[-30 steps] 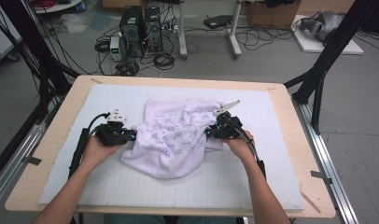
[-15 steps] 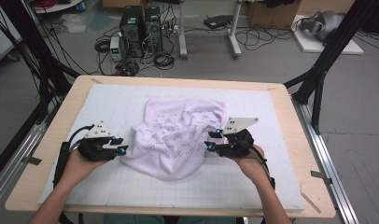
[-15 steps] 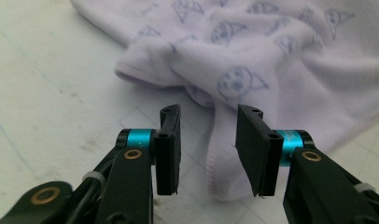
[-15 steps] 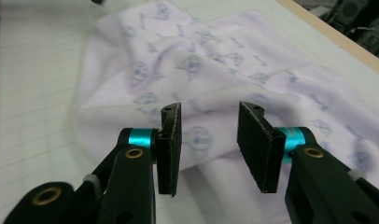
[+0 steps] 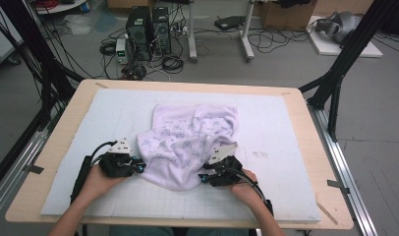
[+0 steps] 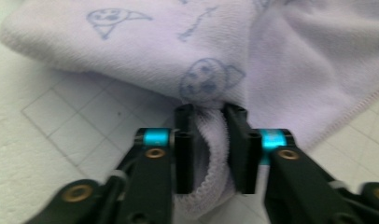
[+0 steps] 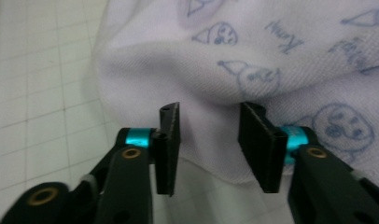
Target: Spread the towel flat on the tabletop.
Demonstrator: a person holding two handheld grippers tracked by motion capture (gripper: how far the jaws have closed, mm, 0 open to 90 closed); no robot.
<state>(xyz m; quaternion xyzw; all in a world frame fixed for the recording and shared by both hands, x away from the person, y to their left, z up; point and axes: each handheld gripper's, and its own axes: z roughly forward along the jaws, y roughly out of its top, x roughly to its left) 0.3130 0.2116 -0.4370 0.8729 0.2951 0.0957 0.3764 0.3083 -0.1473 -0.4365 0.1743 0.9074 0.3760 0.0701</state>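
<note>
Towel (image 6: 211,154) hem sits bunched between the left gripper's (image 6: 210,140) jaws, which have just been closing onto it. The right gripper (image 7: 211,140) has been narrowing but gapes, pads clear of the cloth edge. Pale lilac, printed with blue faces, the towel lies crumpled mid-table (image 5: 296,128); its underside folds are hidden.

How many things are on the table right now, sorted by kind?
Towel, pale lilac with printed faces: 1
White gridded mat: 1
Hand-held gripper: 2, the left hand-held gripper pinching a towel fold, the right hand-held gripper at the towel's edge, jaws apart
Total: 4
</note>
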